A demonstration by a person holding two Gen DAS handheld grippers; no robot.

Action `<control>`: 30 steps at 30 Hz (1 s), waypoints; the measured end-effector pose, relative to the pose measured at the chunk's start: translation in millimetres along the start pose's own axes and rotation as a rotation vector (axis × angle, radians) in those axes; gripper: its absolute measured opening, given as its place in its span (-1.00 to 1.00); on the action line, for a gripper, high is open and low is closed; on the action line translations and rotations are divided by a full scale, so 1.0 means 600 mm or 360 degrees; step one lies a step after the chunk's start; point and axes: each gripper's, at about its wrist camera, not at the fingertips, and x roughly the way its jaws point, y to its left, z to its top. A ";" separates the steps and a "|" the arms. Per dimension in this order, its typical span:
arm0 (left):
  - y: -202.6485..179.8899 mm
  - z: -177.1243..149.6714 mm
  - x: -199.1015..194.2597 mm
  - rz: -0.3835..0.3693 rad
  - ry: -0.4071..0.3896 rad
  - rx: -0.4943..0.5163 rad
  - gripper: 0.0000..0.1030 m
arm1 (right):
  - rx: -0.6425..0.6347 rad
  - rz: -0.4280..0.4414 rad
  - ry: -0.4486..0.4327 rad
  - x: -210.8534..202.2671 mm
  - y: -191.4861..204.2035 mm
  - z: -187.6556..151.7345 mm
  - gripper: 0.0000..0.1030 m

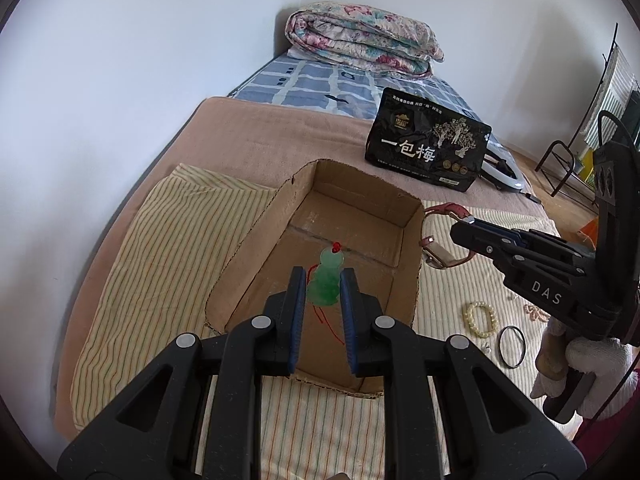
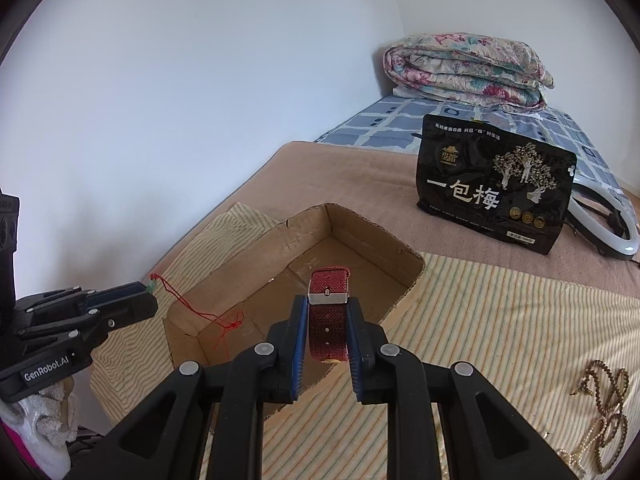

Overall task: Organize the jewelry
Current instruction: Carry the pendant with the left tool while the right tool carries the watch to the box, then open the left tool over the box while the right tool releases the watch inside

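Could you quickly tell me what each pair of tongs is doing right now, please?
Left tongs: closed on the green pendant, over the cardboard box.
Right tongs: closed on the red watch strap.

Green gourd pendant (image 1: 327, 280) and red watch (image 2: 328, 320), both held above open cardboard box (image 1: 408, 256)

The cardboard box (image 1: 320, 280) sits on a cloth (image 1: 160, 260) spread over the bed (image 1: 280, 128). At its 1 o'clock stands a snack bag (image 1: 428, 144); at 12, far back, lies a folded quilt (image 1: 360, 40). At 4 o'clock lie a bead bracelet (image 1: 481, 318) and a bangle (image 1: 512, 347).
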 end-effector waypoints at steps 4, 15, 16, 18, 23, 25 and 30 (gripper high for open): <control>0.000 -0.003 0.009 0.0001 0.0032 -0.0001 -0.69 | 0.0005 0.0020 0.0030 0.029 0.006 0.000 -0.67; -0.003 -0.004 0.020 -0.0010 0.0051 0.0015 -0.67 | 0.0027 0.0012 0.0021 0.040 0.000 0.002 -0.08; -0.005 -0.004 0.021 0.0003 0.0051 0.0025 -0.62 | 0.0029 0.0013 0.0007 0.035 0.001 0.003 -0.05; -0.007 -0.006 0.020 0.0007 0.0046 0.0030 -0.49 | 0.0031 0.0015 -0.0007 0.028 0.001 0.006 -0.05; -0.017 -0.006 0.016 0.0008 0.0027 0.0049 -0.49 | 0.0018 -0.0007 -0.0017 0.019 0.000 0.004 -0.05; -0.019 -0.004 0.013 0.0010 0.0020 0.0043 -0.49 | 0.0025 -0.0012 -0.0019 0.015 -0.003 0.003 -0.05; -0.028 0.001 0.007 0.0010 -0.0007 0.0035 -0.49 | 0.0036 -0.0035 -0.0040 -0.004 -0.015 0.002 -0.05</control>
